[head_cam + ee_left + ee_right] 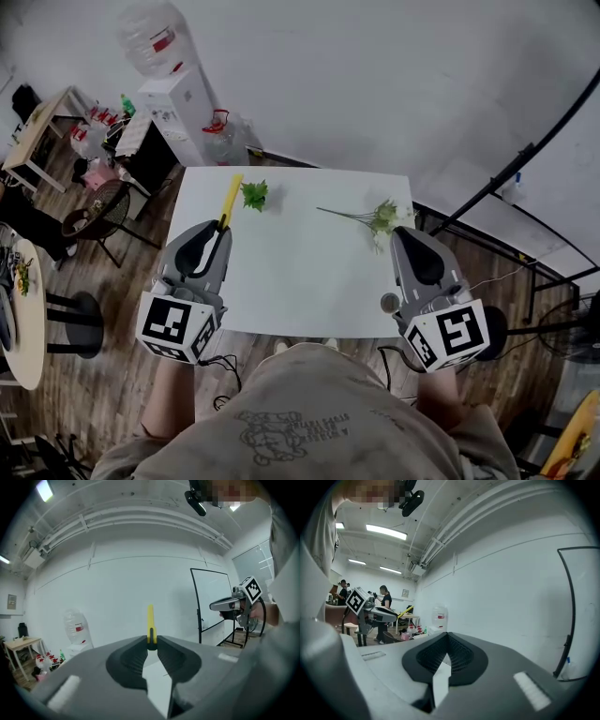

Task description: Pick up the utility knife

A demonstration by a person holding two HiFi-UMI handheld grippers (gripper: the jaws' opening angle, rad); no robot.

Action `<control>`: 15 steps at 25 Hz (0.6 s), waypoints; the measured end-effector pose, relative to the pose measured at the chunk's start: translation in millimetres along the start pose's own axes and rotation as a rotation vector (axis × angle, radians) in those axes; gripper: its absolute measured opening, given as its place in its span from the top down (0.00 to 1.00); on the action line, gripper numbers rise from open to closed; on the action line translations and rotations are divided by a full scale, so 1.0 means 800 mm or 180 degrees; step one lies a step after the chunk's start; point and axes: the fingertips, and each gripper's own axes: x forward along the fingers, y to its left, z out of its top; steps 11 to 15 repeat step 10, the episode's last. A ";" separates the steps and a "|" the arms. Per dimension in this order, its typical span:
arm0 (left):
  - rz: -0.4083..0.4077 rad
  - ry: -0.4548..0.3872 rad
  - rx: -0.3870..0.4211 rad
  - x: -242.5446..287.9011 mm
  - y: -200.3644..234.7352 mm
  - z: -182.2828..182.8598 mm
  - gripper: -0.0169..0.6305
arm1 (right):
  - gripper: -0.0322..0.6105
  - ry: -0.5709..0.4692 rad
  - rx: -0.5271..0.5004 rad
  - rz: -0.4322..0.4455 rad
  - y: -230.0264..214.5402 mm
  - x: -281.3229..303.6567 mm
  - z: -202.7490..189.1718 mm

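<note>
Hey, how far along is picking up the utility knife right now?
Done: the left tongs are shut on the slim yellow plastic utility knife, which points up against the wall, seemingly clear of the white rectangular table. In hand: only that knife; the right tongs are shut and empty. Left: apparently nothing, since the pickup looks complete.

Shared office or lab workroom — white rectangular table, white water dispenser with clear bottle beyond the fingers of the left gripper, black-framed whiteboard to their right — wood-plank floor, ceiling strip lights.
</note>
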 end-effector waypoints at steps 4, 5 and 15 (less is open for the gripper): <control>-0.0025 0.0010 -0.0001 0.002 -0.005 -0.003 0.87 | 0.91 -0.0044 0.0071 -0.0005 -0.002 -0.002 -0.002; -0.0022 0.0011 -0.0014 0.002 -0.004 -0.004 0.87 | 0.91 -0.0048 0.0078 -0.0005 -0.002 -0.002 -0.002; -0.0029 0.0018 -0.0049 0.003 0.000 -0.004 0.87 | 0.91 -0.0024 0.0041 -0.0025 -0.002 0.001 0.000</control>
